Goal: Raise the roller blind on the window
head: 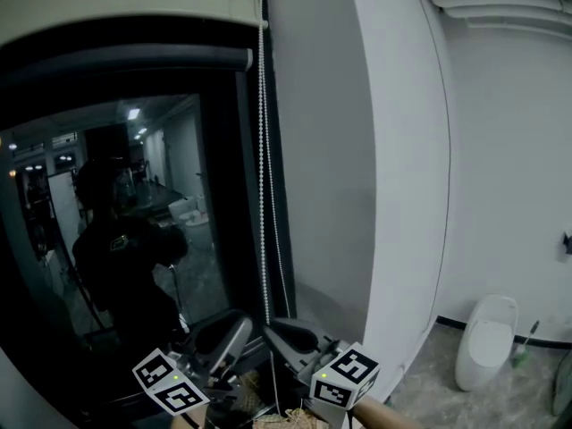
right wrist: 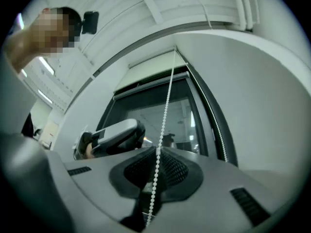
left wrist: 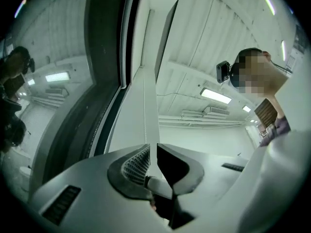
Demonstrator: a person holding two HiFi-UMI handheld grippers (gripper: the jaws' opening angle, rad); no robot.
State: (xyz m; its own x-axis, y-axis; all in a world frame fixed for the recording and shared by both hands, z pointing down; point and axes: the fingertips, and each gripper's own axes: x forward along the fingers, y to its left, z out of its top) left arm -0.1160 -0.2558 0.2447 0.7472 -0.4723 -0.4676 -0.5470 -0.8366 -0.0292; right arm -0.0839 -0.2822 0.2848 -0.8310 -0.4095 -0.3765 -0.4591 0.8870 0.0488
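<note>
While clamping the bead chain (right wrist: 164, 108) between its closed jaws, the right gripper (right wrist: 156, 152) is sitting low at the window's right edge, gripping so that a downward pull can be turning the roller. The left gripper (left wrist: 153, 147) is hanging just beside it, jaws parted by a narrow gap with nothing between them, probably freed for reaching higher up the chain on the next pull. The chain is running taut and straight up from the right gripper, close along the dark window frame (head: 288, 239). A second strand is hanging just beside it, looser, I think. Further up, the roller blind (head: 125, 7) is sitting near the top of the window (head: 214, 177), leaving most of the glass uncovered, so the task is looking nearly done.
</note>
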